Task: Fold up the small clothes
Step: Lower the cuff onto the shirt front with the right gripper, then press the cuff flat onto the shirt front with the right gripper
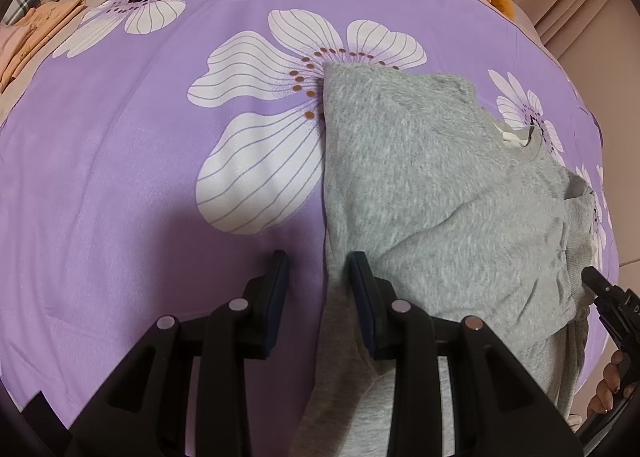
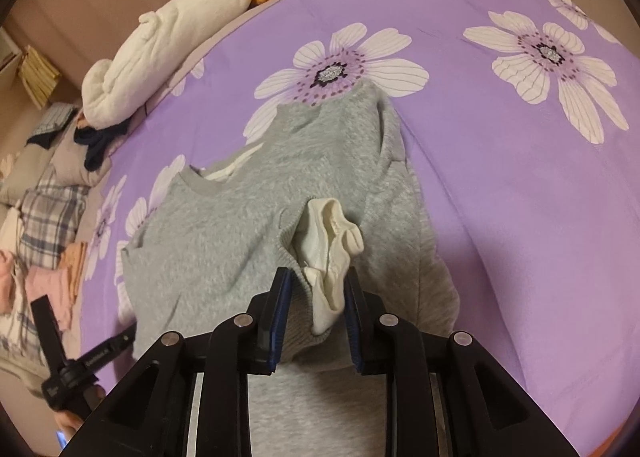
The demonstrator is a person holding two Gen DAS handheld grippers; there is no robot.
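A: The grey sweater (image 1: pixel 432 185) lies half folded on the purple flowered bedspread (image 1: pixel 140 177). The right gripper (image 2: pixel 316 293) pinches its ribbed cuff with white lining

B: And the left gripper (image 1: pixel 320 277)?

A: Narrow, astride the sweater's edge; whether it grips, I can't tell. If the cuff slips, the fold could spring open. Other clothes (image 2: pixel 132 57) crowd the bed's edges
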